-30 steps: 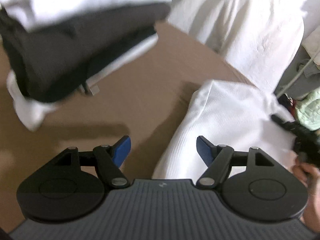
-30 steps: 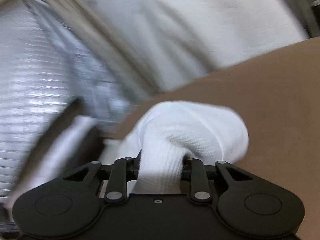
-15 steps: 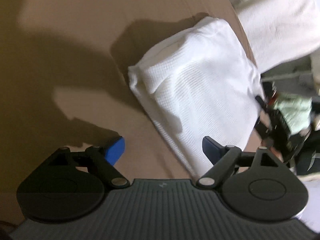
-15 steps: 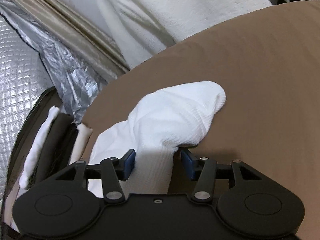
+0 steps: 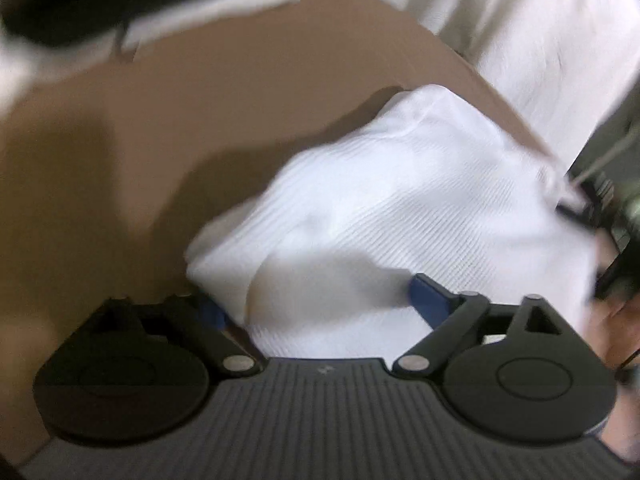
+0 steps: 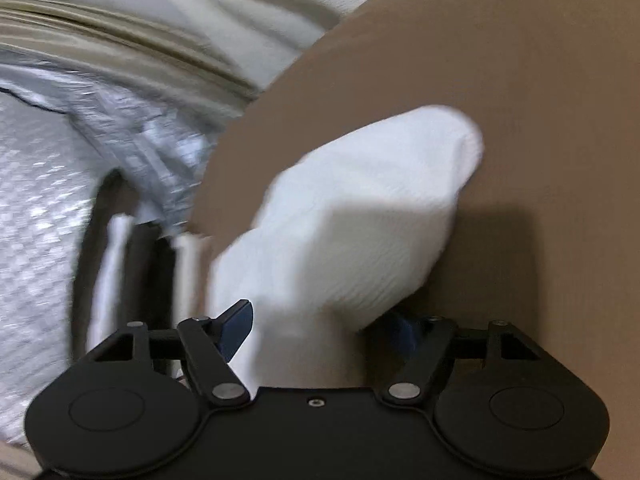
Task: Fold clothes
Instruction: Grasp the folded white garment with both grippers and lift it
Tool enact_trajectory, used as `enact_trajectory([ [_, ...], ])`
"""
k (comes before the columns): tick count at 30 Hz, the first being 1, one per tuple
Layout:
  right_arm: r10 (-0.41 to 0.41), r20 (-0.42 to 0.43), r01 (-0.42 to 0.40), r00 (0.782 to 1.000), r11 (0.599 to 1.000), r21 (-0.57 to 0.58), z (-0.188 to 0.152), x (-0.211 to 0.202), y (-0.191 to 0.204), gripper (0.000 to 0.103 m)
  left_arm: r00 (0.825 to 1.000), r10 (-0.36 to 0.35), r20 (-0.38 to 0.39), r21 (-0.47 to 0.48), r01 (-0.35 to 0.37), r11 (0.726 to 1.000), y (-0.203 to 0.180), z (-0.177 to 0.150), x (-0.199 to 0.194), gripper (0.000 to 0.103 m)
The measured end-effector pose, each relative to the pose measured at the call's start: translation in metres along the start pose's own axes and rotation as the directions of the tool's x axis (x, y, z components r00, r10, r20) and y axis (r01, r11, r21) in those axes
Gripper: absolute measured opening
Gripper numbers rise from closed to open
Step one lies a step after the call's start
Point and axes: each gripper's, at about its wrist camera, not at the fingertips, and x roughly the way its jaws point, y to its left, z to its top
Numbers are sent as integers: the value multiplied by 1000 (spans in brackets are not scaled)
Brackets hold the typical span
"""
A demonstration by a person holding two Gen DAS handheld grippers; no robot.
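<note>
The white garment (image 5: 400,216) lies bunched on the brown table (image 5: 240,100). Only the right view shows silver foil (image 6: 40,200). Left gripper (image 5: 320,300) and right gripper (image 6: 320,324), both spread, now straddle its folds; earlier the left hovered clear.

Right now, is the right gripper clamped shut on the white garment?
No: the right gripper's blue fingers stand wide apart, with the white garment lying loose between them.

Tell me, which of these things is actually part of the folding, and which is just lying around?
Part of the job:
- white garment
- left gripper, open around the garment
- right gripper, open around the garment
- brown surface the garment lies on

Lying about:
- stack of black and white clothes
- silver quilted cover
</note>
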Motion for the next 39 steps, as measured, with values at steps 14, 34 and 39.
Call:
enact_trajectory([
  [14, 204, -34, -206, 978, 945, -254, -46, -57, 88, 36, 963, -195, 187, -91, 214, 973, 74, 78, -89, 17],
  [34, 71, -62, -75, 996, 995, -65, -73, -13, -10, 68, 987, -159, -34, -150, 153, 977, 97, 40, 15, 103],
  [39, -19, -41, 12, 999, 985, -172, -64, 13, 12, 59, 988, -157, 2, -16, 157, 988, 71, 40, 21, 24],
])
